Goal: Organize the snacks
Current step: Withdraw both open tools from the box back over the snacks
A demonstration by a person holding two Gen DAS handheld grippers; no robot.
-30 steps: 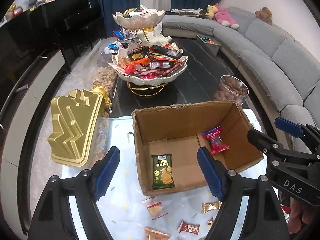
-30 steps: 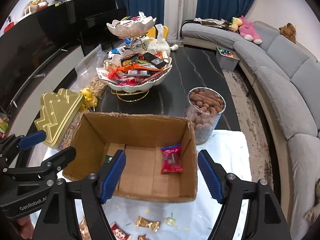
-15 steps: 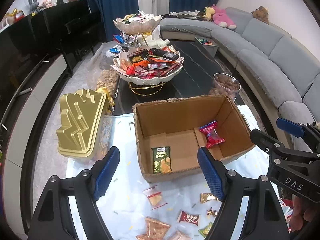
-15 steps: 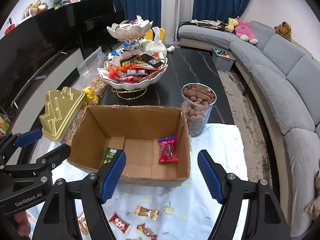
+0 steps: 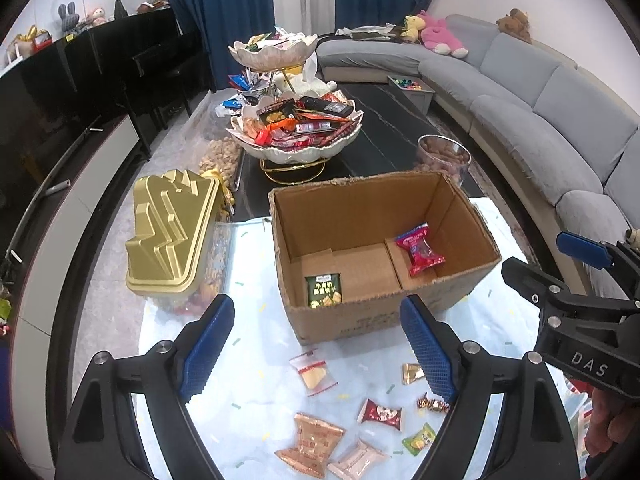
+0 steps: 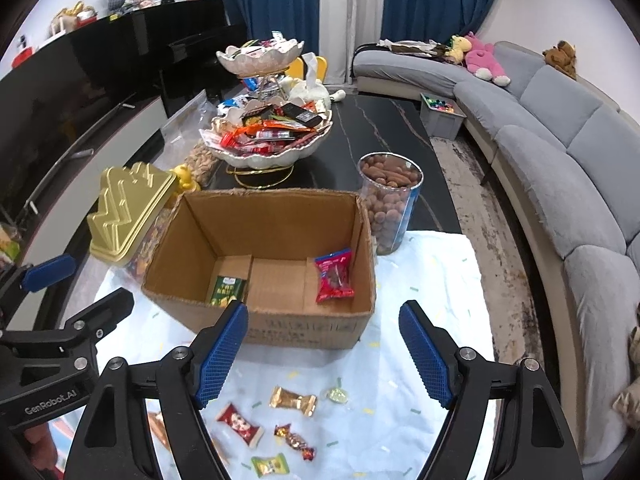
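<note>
An open cardboard box stands on a white cloth. Inside lie a green packet and a red packet. Several loose snacks lie on the cloth in front of the box: a clear bag with a yellow biscuit, a gold candy, a red-and-white candy and a green candy. My left gripper is open and empty above them. My right gripper is open and empty too, in front of the box.
A gold tin stands left of the box. A clear jar of brown snacks stands behind its right corner. A two-tier bowl stand full of snacks sits on the dark table. A grey sofa curves along the right.
Both grippers have drawn back and up from the box. More of the cloth and the loose snacks in front of the box has come into view. Both stay open.
</note>
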